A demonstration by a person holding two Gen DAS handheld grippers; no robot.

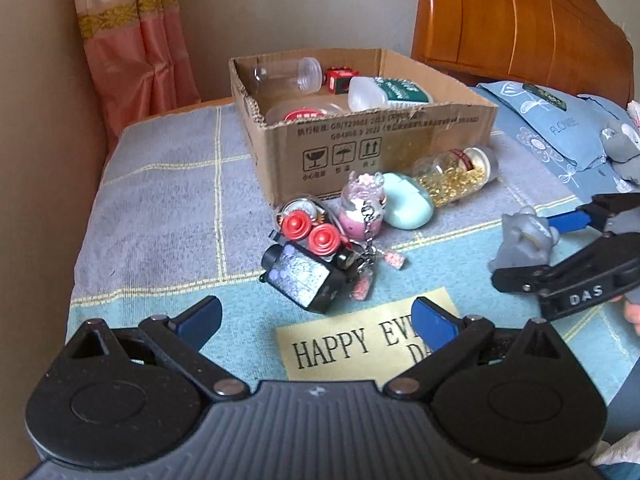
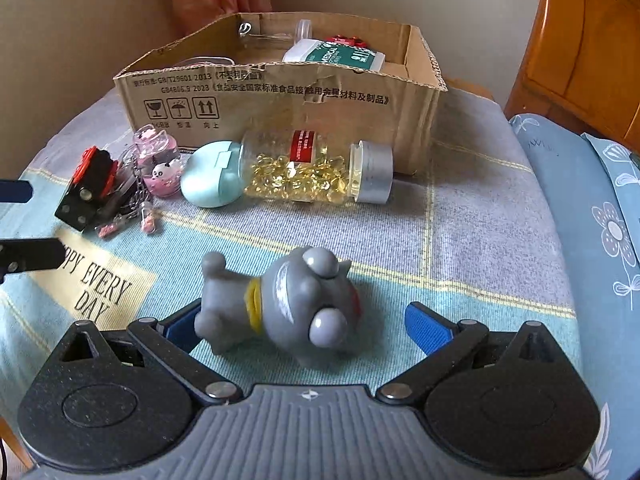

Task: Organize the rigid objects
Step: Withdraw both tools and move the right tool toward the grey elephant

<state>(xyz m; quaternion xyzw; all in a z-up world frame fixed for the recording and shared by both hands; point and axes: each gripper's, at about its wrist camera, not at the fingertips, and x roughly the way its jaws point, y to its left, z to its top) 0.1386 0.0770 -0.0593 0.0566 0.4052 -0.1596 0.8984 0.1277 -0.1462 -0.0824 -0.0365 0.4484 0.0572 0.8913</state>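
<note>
My left gripper (image 1: 316,322) hangs wide open and empty over the "HAPPY EVERY DAY" patch (image 1: 360,336) of the blanket (image 1: 160,184). Just ahead of it lies the black toy camera with two red knobs (image 1: 308,264), touching a tangle of keychain charms (image 1: 366,268); behind those stand the pink glitter jar (image 1: 360,208) and the mint egg-shaped case (image 1: 406,206), packed close together. Beyond them the cardboard box (image 1: 360,140) already holds a clear bottle, a small red piece and a white-and-green bottle. Further right, the capsule bottle (image 2: 316,168) lies on its side against the box's front wall, silver cap pointing right; it looks smooth and round, likely to roll, so I would take it across the body. My right gripper (image 2: 308,324) is also spread wide, with the grey figurine (image 2: 288,308) lying on its side between the blue pads; the left pad seems to touch its legs, the right pad stands clear. It looks light and rigid with a lumpy, slick surface, so I judge the narrower torse near the yellow collar to be the surest place to close, not the bulging head.
</note>
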